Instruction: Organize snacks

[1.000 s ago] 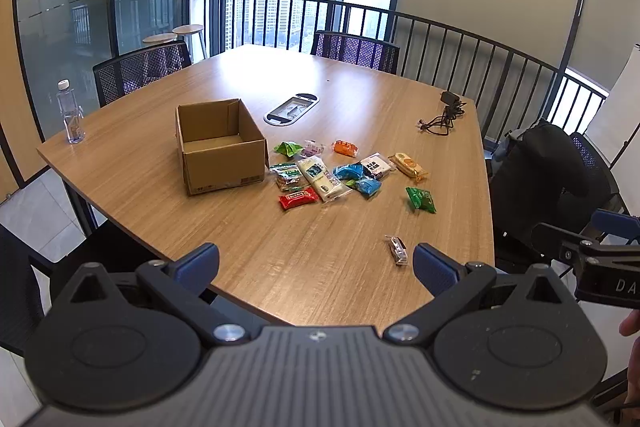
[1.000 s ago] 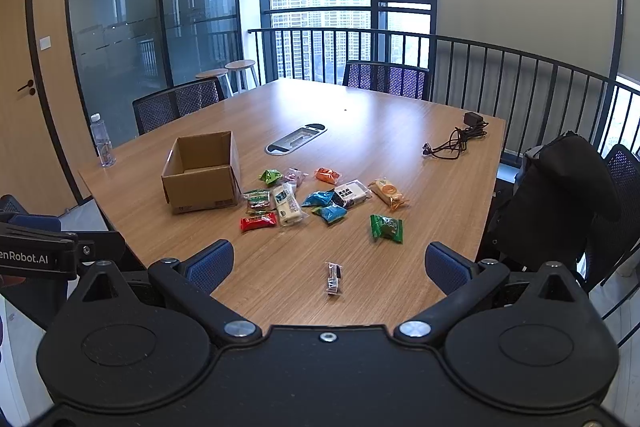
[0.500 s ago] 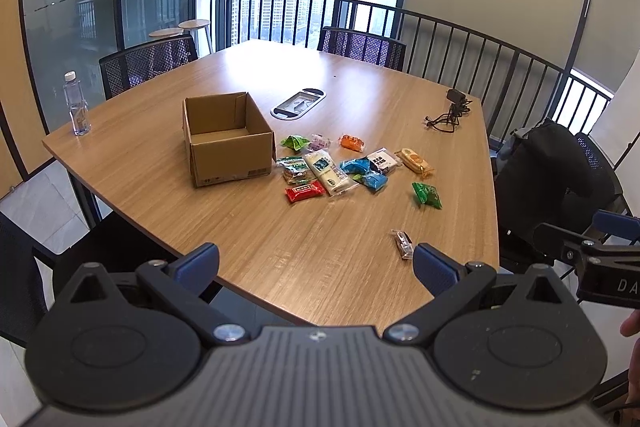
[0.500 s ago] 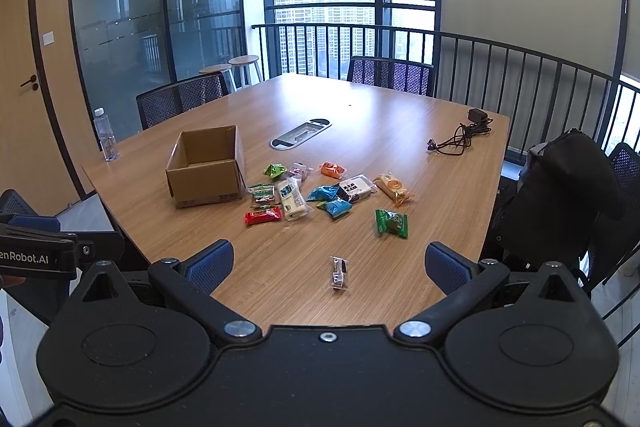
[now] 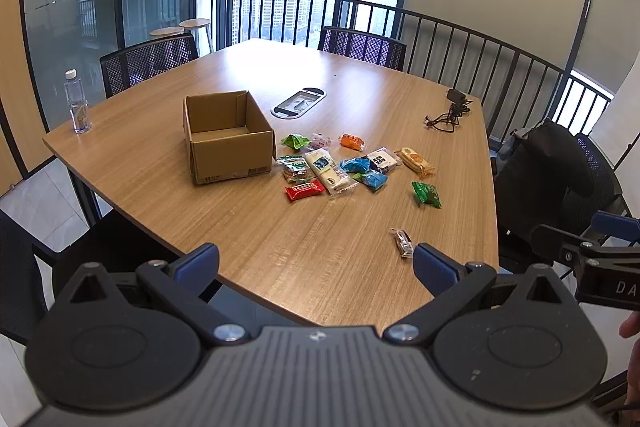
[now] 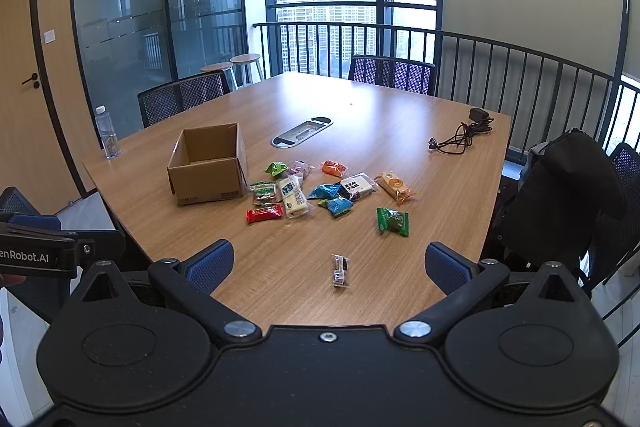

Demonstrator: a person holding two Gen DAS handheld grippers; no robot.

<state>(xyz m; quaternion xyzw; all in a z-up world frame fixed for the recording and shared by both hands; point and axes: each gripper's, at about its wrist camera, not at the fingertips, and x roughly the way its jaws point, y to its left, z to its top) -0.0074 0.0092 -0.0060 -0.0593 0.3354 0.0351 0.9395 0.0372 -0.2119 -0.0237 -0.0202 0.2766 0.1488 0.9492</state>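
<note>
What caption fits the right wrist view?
Open right gripper faces a wooden table with an open cardboard box beside scattered snack packets.

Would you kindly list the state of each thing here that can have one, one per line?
Cardboard box: upright, flaps open, looks empty inside.
Water bottle: upright, capped.
Snack packets: loose on the table, none boxed.
Small dark packet: lying apart, nearest the grippers.
Charger cable: coiled, unplugged.
Left gripper: jaws open, empty.
Right gripper: jaws open, empty.
</note>
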